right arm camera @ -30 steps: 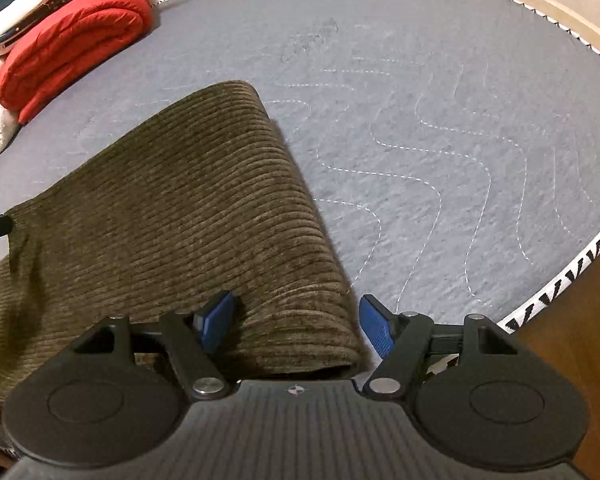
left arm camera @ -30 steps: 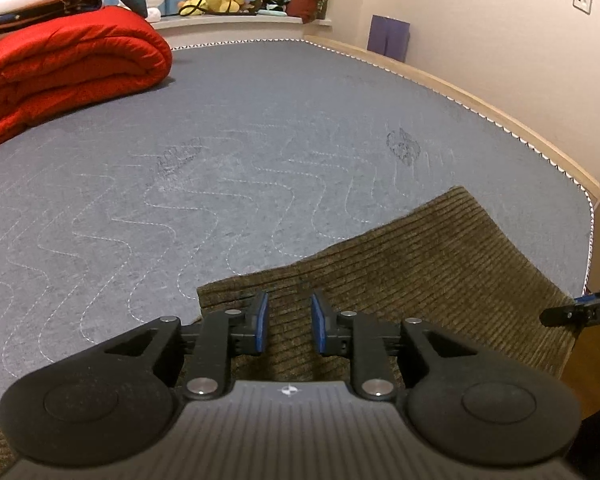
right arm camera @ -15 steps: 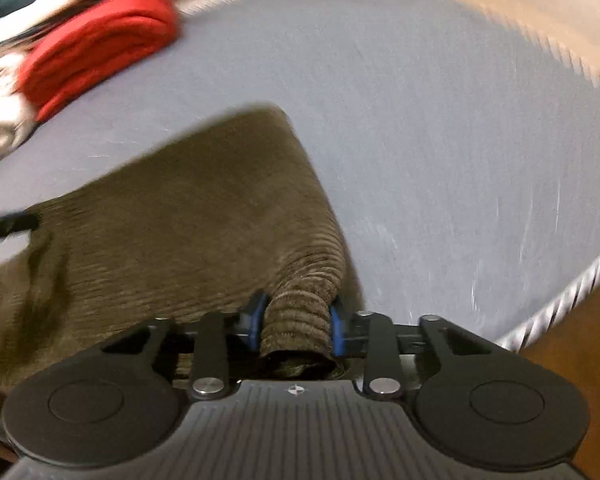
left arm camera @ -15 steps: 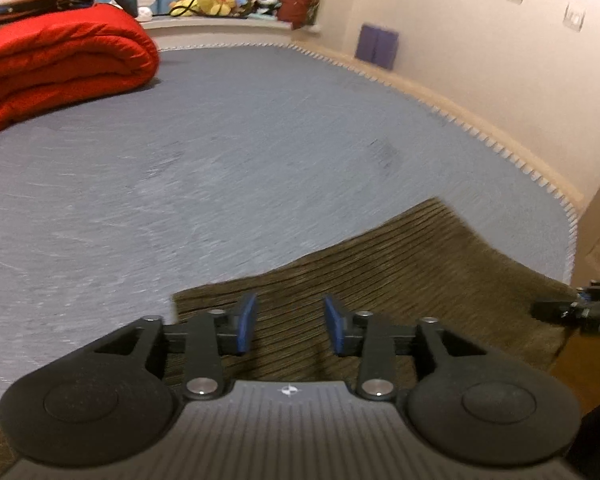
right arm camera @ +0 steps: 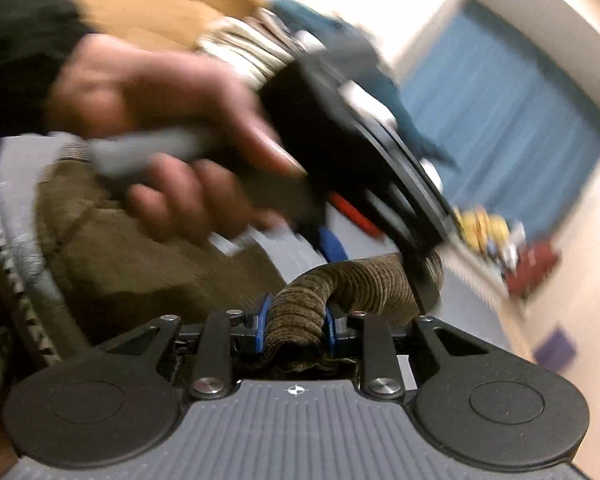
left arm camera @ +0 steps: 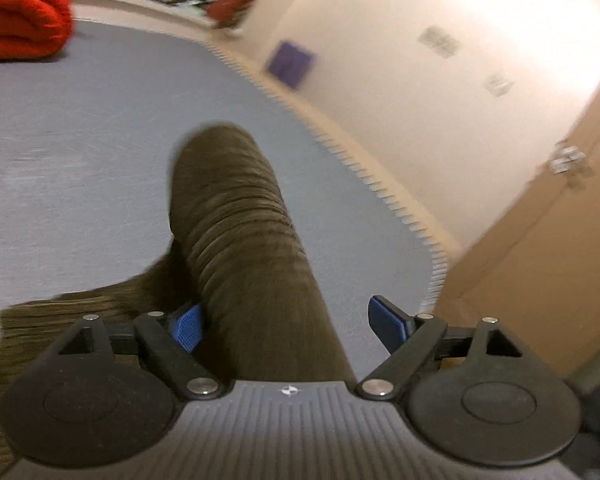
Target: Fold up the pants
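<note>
Left wrist view: the left gripper (left arm camera: 286, 320) has its blue pads spread wide and opening further. A bunched roll of the olive-brown ribbed corduroy pants (left arm camera: 236, 216) runs straight ahead between them along the gripper's pointing line, brushing the left-hand pad and clear of the other. More of the fabric spreads low to the left on the grey quilted mattress (left arm camera: 72, 160).

Right wrist view: the right gripper (right arm camera: 294, 326) is clamped on a thick fold of the same pants, which arcs ahead and to the right toward the other gripper. A person's hand (right arm camera: 160, 136) holds that one just ahead. Judging by this, the right hand carries the fold; the left must close to share it.
</note>
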`<state>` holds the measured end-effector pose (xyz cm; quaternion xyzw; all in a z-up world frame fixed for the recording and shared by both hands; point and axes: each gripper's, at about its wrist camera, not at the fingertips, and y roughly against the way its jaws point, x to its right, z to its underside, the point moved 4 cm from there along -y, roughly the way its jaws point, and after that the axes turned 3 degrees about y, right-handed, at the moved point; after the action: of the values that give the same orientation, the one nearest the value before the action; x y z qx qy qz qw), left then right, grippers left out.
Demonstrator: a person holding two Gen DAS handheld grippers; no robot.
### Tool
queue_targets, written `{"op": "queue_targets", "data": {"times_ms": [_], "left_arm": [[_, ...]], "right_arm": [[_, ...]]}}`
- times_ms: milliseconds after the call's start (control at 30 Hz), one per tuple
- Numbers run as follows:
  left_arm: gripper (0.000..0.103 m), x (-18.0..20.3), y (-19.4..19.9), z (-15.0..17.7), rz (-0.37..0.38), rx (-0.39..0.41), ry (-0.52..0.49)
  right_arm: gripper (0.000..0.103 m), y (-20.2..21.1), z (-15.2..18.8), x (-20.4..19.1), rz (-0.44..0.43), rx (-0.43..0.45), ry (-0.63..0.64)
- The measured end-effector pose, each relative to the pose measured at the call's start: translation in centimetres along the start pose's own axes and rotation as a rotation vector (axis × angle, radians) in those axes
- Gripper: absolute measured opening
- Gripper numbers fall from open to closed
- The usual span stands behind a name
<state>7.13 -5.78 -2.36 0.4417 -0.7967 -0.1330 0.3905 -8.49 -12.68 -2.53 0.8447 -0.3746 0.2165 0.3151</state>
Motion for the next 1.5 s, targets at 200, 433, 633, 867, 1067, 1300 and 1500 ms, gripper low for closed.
{"op": "queue_targets", "data": {"times_ms": [200,433,633,867,1067,1300,1500], "left_arm": [[0.020,-4.5,2.4,0.6,-0.199,-0.032,0.023],[0.020,-9.8,11.0,2.7,-0.275,0.002,0.054],[0.020,-16.9,19.0,5.2,-0.398,0.029,0.185],[0.072,-24.6,23.0,7.9,-0.521,-0.023,0.365],[0.095,-26.5,21.6,8.4,-0.535,-0.063,0.418],[0.089,-28.6,18.9,9.7,-0.392,-0.083,0.548],[0.054,-25.2,18.1,6.0,-0.369,0.002,0.419]], "right_arm": [[0.030,-0.2,-2.1,-2.0,-0.124,0.060,0.006],[0.057,-0.7,-4.9,4.9,-0.469,0.191,-0.548],[0.064,-7.9,-2.5,7.9,-0.427,-0.031,-0.774],[0.075,-15.4,1.3,4.5,-0.510,-0.317,-0.989],[0.081,-19.3,1.7,2.6,-0.614,-0.408,-1.098],[0.066,-21.6,1.4,1.6,-0.686,-0.428,-1.115],[0.032,-19.8,1.8,4.5,-0.633,-0.369,-1.182]]}}
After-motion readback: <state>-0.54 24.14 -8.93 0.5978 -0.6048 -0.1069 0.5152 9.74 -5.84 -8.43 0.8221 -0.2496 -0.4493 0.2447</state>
